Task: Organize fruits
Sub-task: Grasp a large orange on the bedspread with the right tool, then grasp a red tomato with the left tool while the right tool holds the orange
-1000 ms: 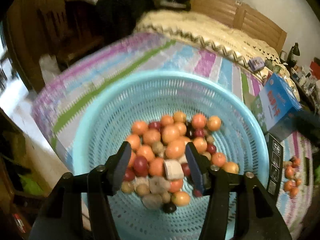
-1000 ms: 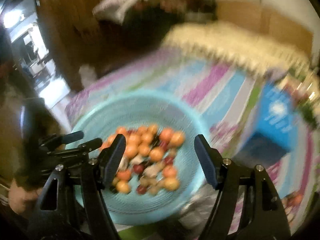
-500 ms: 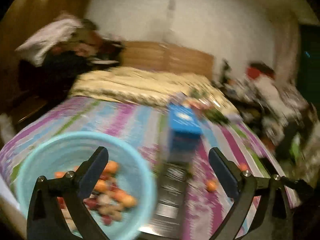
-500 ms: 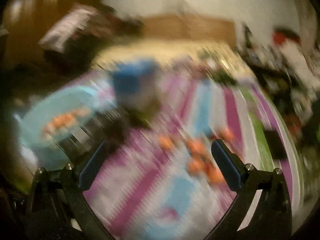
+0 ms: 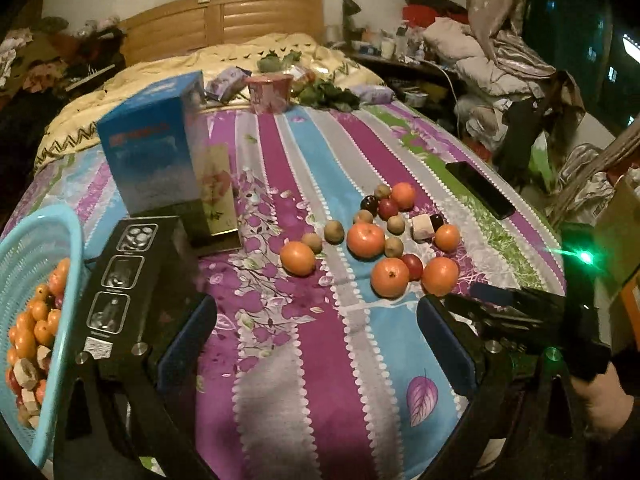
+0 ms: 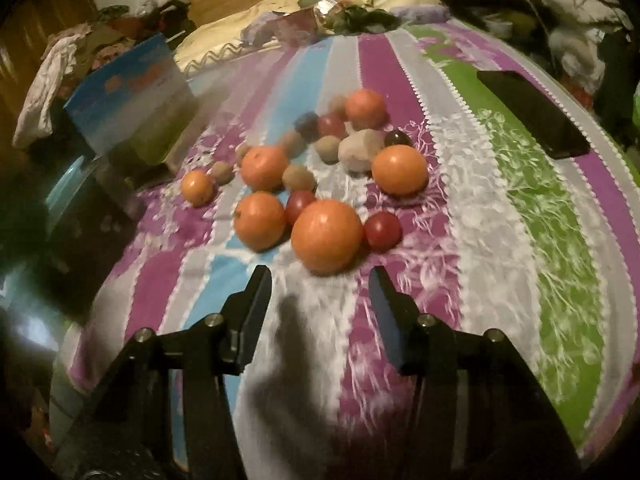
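Observation:
Several loose fruits lie on the striped bedspread: oranges (image 5: 389, 277), small red and brown fruits, and a pale cube (image 5: 422, 227). A light blue basket (image 5: 60, 240) at the left edge holds many more fruits. My left gripper (image 5: 316, 332) is wide open and empty, above the bedspread short of the pile. My right gripper (image 6: 320, 292) is open and empty, its fingertips just short of a large orange (image 6: 327, 235). The right gripper body also shows in the left wrist view (image 5: 528, 316), low on the right.
A blue box (image 5: 150, 148) and a black box (image 5: 120, 280) stand between the basket and the pile. A black phone (image 5: 479, 189) lies right of the fruits. A pink cup (image 5: 269, 92), packets and greens sit further back. Clutter lies beyond the bed's right edge.
Both grippers swung right from over the basket to the loose fruit pile. The left gripper opened wider. The right gripper came close to the large orange.

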Tool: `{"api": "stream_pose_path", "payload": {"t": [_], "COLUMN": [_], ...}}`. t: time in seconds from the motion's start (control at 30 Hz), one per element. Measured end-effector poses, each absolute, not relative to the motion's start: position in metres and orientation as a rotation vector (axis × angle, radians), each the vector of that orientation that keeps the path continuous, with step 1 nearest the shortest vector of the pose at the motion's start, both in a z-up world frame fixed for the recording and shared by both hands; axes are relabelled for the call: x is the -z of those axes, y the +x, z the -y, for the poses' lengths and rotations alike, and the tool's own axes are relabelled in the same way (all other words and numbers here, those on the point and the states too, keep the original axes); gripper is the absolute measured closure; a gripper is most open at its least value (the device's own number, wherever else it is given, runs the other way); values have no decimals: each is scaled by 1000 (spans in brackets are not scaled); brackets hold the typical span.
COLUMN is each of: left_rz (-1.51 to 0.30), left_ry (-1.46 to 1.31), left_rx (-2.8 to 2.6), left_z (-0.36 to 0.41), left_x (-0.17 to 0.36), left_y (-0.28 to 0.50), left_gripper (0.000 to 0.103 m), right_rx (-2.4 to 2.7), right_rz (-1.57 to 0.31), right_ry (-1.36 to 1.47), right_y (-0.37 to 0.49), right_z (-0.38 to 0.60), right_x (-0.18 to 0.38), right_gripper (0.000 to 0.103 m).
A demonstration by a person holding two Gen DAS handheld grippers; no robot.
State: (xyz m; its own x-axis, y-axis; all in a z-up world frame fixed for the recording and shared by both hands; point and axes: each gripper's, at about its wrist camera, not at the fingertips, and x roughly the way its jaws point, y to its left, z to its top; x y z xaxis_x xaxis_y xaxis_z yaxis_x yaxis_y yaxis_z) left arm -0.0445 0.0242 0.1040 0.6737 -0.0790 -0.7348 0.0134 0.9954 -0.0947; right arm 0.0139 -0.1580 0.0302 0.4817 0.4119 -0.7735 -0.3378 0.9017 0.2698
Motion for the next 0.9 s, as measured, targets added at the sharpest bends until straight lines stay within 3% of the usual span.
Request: {"api": "stream_pose_path", "payload": {"t": [0.23,0.33,0.53,0.63,0.77,0.9], "left_rz": [-858,-869,-869,-868,-893,-944], "left_ry": [-93,-90,-59,-33,-26,-33], "left_rx": [43,48,177,310,455,464], "left_z": [-23,-19,13,48,95,119], "left_x": [-94,-90,-83,-75,-55,-31], "left_y": [-40,-36,-33,-26,-2,28], "left_gripper": [2,2,4,12,35,47], "right_rx": [-423,-409,-456,-410,-371,-370], "right_rz": [-989,-990,-924,-923,-938,-937], "right_ry": [69,36,103,104,124,144], "right_y": [35,36,20,15,15,18], "right_z": [144,141,182,216,242,253], "right_x": [-17,-16,-40,-44,-41,-37], "right_gripper": [52,60,61,61,61,61]}}
